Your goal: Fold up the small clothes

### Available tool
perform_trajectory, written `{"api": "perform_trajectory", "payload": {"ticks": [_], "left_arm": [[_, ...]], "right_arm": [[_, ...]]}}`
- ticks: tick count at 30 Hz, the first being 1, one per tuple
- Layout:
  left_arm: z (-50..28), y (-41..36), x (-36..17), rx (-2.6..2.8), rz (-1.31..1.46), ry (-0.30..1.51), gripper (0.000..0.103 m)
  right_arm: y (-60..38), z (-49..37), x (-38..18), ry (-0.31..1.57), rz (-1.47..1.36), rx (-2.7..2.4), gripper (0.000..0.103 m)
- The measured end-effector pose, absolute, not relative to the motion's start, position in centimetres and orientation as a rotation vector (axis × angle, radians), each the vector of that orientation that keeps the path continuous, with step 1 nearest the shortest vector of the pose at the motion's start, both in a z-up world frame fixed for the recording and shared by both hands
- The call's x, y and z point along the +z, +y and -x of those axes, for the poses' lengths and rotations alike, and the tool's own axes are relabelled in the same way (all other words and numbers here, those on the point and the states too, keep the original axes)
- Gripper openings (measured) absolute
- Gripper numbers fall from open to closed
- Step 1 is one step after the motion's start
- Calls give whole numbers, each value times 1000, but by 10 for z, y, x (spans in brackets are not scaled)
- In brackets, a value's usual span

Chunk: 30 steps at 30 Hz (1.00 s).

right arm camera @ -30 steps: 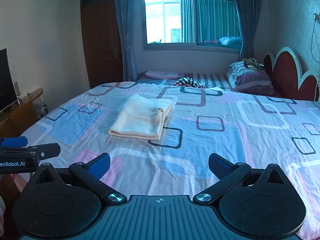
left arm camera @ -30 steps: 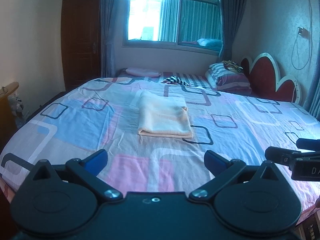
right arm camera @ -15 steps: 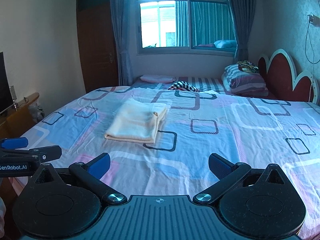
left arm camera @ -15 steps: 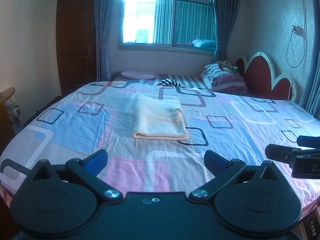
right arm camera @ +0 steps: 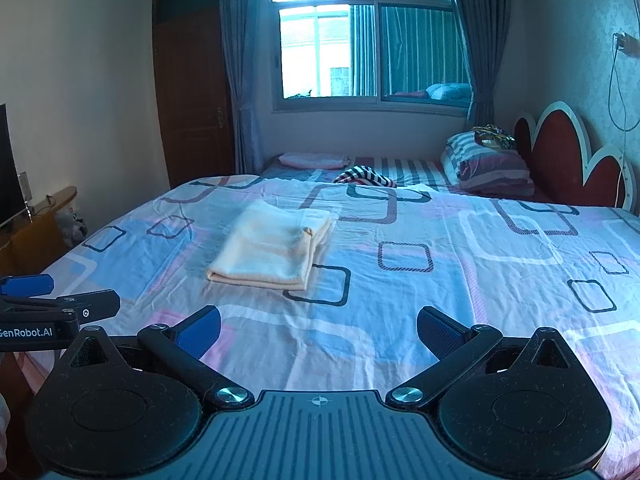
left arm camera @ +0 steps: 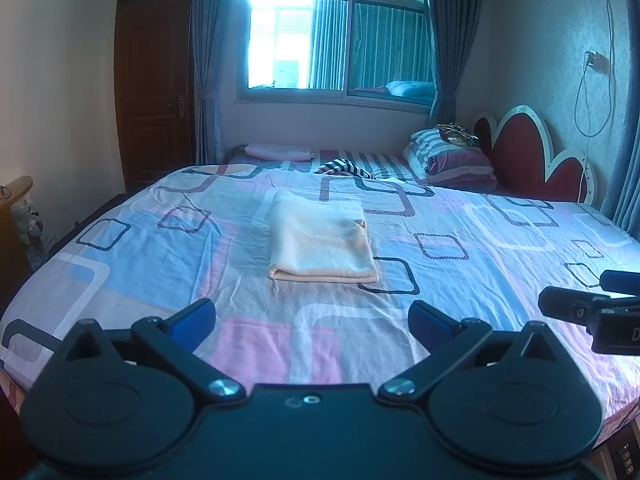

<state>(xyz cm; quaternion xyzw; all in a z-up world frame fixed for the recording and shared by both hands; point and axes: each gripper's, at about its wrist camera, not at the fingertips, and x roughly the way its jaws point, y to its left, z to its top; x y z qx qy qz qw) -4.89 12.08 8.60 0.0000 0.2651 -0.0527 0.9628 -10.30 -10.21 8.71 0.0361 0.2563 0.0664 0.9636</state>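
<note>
1. Your left gripper (left arm camera: 312, 326) hangs above the near edge of the bed, its jaws spread wide with nothing between them; the 2 blue pads are flat and ribbed, set on black matte plastic arms with round silver pivot screws.
2. Your right gripper (right arm camera: 319, 331) sits the same way, jaws spread and empty, over the bed's near edge. Its black housing has a grooved top face.
3. The folded cloth (left arm camera: 322, 247) lies flat on the middle of the bed, well apart from both grippers. It is a pale cream, soft-looking fabric in a neat rectangle of several layers, with the stacked edges showing along its near side and right side.
4. The bedsheet (left arm camera: 460, 292) under it is thin, lightly creased cotton-like cloth printed with pink, blue and white blocks and dark rounded-square outlines.
5. At the far end, a striped garment (right arm camera: 366, 176) lies crumpled, and a pink folded piece (right arm camera: 312, 160) rests flat to its left.
6. A striped pillow (right arm camera: 488, 168) leans near the red headboard (right arm camera: 568, 160), which has a scalloped shape with a white trim.
7. In each view, the other gripper's black fingers poke in at the side edge.
</note>
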Motion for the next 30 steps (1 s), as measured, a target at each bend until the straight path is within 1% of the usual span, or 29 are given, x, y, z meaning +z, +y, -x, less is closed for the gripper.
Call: {"api": "perform_trajectory", "payload": {"ticks": [30], "left_arm": [[44, 122, 90, -107, -10, 529, 102]], "right_arm": [[-105, 103, 92, 512, -72, 140, 103]]}}
